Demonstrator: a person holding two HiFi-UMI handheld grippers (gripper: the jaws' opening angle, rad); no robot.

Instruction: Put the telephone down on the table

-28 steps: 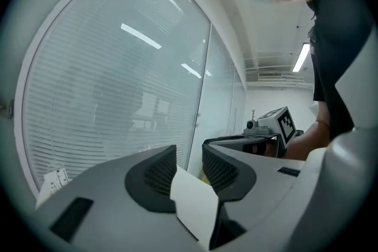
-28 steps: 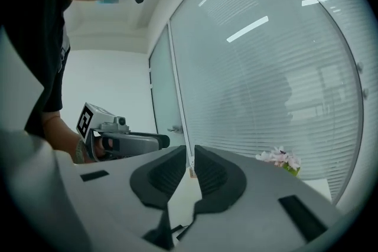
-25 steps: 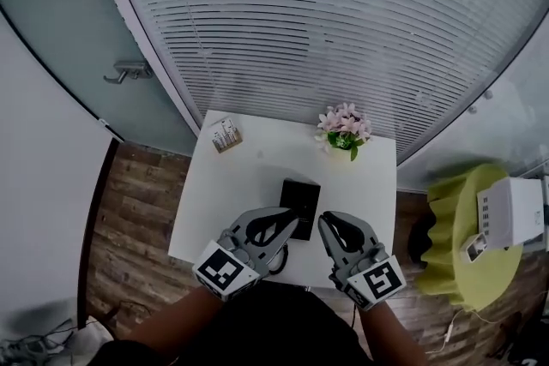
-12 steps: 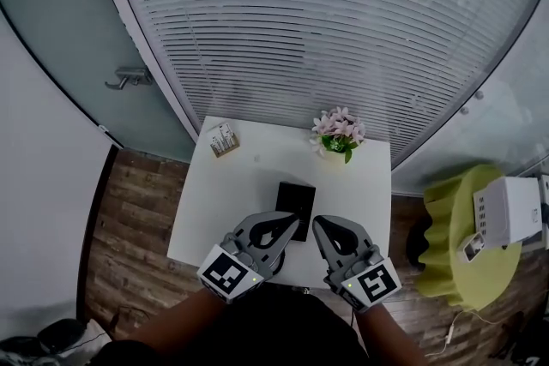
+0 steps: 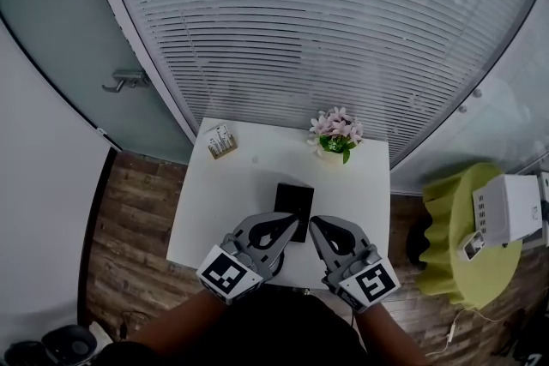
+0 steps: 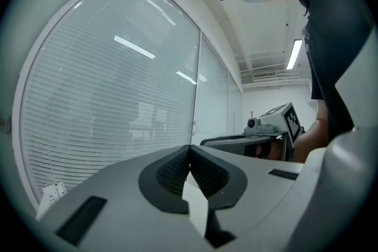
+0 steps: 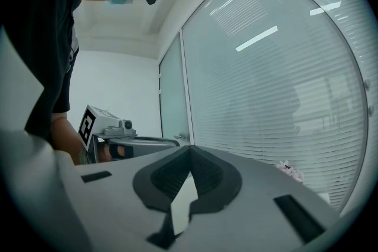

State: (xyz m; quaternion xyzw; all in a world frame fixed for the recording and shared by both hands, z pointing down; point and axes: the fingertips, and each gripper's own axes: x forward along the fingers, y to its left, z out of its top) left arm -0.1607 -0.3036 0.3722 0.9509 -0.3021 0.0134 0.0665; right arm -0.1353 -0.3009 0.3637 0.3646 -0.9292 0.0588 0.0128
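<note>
The telephone, a flat black rectangle, lies on the white table near its middle. My left gripper hovers at the table's near side, its tip over the phone's near edge in the head view. It is shut with nothing between its pads. My right gripper sits just right of it, also shut and holding nothing. In the left gripper view the jaws meet at the tip. The right gripper view shows its jaws pressed together too. Whether either tip touches the phone I cannot tell.
A pot of pink flowers stands at the table's far right, a small card holder at its far left. Blinds cover the curved glass wall behind. A yellow-green stool with a white box stands to the right.
The whole head view has drifted slightly. Both grippers stay at the table's near side and the telephone lies in the same spot.
</note>
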